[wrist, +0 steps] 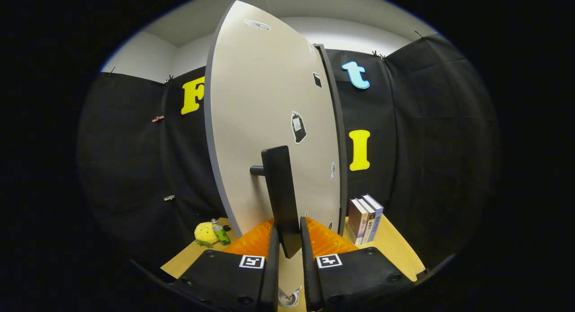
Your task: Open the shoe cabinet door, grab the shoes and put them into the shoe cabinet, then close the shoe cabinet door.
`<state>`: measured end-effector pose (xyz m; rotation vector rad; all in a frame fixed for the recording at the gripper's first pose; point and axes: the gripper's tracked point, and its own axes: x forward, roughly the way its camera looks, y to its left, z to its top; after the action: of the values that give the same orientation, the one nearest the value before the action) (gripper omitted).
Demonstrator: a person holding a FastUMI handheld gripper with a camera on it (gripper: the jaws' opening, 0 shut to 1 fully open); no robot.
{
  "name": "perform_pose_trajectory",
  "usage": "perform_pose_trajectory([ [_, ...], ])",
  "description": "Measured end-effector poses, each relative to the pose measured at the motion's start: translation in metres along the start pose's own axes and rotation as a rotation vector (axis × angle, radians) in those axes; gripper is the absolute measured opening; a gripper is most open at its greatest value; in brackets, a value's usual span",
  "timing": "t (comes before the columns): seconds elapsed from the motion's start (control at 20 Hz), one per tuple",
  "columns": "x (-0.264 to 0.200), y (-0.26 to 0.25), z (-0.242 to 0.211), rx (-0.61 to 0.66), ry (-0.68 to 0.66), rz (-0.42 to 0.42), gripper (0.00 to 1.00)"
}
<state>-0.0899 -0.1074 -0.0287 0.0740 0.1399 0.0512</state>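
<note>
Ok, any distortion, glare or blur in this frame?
Gripper view: fisheye bows the door into a curve; lighting is even, no glare; handle between the gripper fingers stays sharp, as do the books.

The big flat cabinet door [269,123] is a pale beige-grey with a slightly darker grey edge, and it's got a few small black-and-white stickers [298,127] dotted on it. Its upright bar handle [280,197] is plain matte black. The tool [287,244] carries black-and-white square marker patterns on black housings, its fingers closed against the handle's lower end. The table [395,249] is light yellowish wood. There's a fuzzy yellow plush toy [205,233] with a green bottle [221,234] just beside it, plus three upright books [366,218] with purplish, white and blue spines.
</note>
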Motion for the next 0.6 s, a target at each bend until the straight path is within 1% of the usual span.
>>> perform_pose_trajectory([
  [0.3, -0.039, -0.023, 0.013, 0.011, -0.041, -0.047, 0.27],
  [0.5, -0.064, -0.031, 0.018, 0.007, -0.066, -0.063, 0.22],
  [0.6, -0.071, -0.029, 0.016, 0.007, -0.068, -0.059, 0.22],
])
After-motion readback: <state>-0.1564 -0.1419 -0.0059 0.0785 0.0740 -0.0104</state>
